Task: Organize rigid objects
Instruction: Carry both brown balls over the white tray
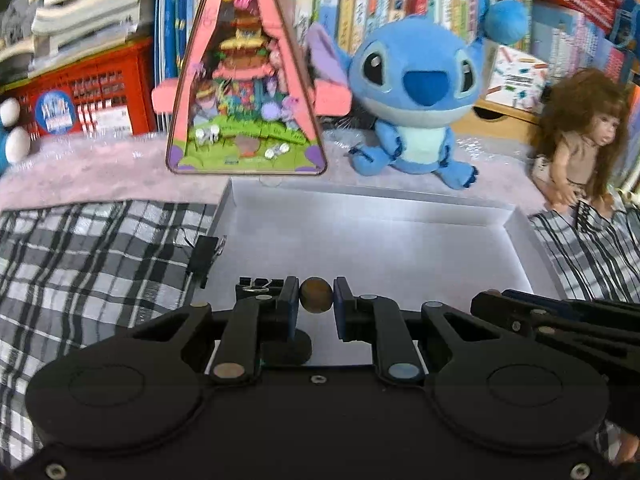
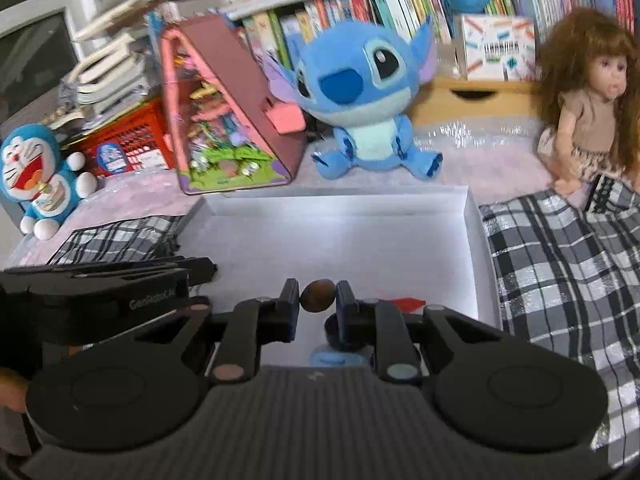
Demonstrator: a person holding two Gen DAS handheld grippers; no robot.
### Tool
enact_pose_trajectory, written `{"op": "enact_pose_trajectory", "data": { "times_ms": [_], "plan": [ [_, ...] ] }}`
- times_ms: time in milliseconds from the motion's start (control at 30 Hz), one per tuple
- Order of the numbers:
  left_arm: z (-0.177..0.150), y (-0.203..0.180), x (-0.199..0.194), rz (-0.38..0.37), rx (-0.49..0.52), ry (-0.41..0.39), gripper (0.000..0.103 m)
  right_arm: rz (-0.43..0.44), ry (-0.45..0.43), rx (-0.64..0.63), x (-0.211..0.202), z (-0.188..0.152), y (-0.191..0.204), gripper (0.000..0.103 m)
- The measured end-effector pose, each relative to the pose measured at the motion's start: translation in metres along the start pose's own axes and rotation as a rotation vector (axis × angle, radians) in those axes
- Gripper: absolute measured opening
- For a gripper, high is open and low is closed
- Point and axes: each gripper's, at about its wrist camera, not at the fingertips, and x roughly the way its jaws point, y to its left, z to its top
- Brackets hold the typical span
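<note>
My left gripper (image 1: pixel 316 295) is shut on a small brown ball (image 1: pixel 316 294), held above the near part of an open white box (image 1: pixel 516 240). My right gripper (image 2: pixel 317 295) is shut on a second brown ball (image 2: pixel 317 295) over the same white box (image 2: pixel 472 240). Each gripper shows at the edge of the other's view: the right gripper (image 1: pixel 560 316) at the right, the left gripper (image 2: pixel 120 276) at the left. Black binder clips (image 1: pixel 256 284) and a round black piece (image 1: pixel 286 346) lie in the box under the left gripper. A red scrap (image 2: pixel 404 304) and a blue round piece (image 2: pixel 340 358) lie under the right one.
A checked cloth (image 1: pixel 100 264) covers the surface on both sides of the box. Behind it stand a pink triangular toy house (image 1: pixel 246 96), a blue plush (image 1: pixel 420 96), a doll (image 1: pixel 576 136), a blue-and-white cat plush (image 2: pixel 38 176), a red crate (image 1: pixel 80 100) and shelves of books (image 1: pixel 360 4).
</note>
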Motion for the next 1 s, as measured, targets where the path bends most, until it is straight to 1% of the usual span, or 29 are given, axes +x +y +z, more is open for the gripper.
{"op": "enact_pose_trajectory", "data": {
  "times_ms": [133,267,367,633,700,733,767,800,833,867,933,1000],
  "plan": [
    [0.001,-0.001,0.018,0.023,-0.006,0.028,0.017,-0.009,0.050,0.058,0.023,0.012,-0.011,0.023],
    [-0.005,-0.002,0.029,0.034,0.010,0.041,0.017,-0.024,0.071,0.089,0.039,0.014,-0.017,0.023],
    [-0.008,-0.004,0.033,0.039,0.021,0.047,0.017,-0.030,0.078,0.093,0.046,0.012,-0.017,0.023],
    [-0.010,-0.006,0.033,0.044,0.045,0.028,0.018,-0.031,0.086,0.101,0.054,0.005,-0.020,0.024],
    [-0.011,-0.007,0.032,0.049,0.051,0.024,0.018,-0.030,0.085,0.103,0.055,0.005,-0.020,0.028],
    [-0.012,-0.006,0.030,0.048,0.053,0.020,0.020,-0.029,0.081,0.105,0.055,0.004,-0.020,0.028],
    [-0.013,-0.006,0.028,0.044,0.055,0.016,0.026,-0.027,0.077,0.106,0.054,0.004,-0.020,0.031],
    [-0.014,-0.005,0.024,0.040,0.055,0.009,0.029,-0.026,0.070,0.107,0.052,0.003,-0.020,0.040],
    [-0.015,-0.004,0.021,0.040,0.052,-0.001,0.034,-0.023,0.061,0.106,0.049,0.003,-0.019,0.045],
    [-0.016,-0.003,0.016,0.041,0.051,-0.014,0.038,-0.021,0.049,0.104,0.046,0.002,-0.019,0.047],
    [-0.018,-0.002,0.006,0.044,0.062,-0.041,0.042,-0.026,0.020,0.091,0.038,0.000,-0.017,0.050],
    [-0.020,0.000,-0.003,0.047,0.065,-0.063,0.044,-0.033,-0.010,0.068,0.029,-0.004,-0.013,0.055]
  ]
}}
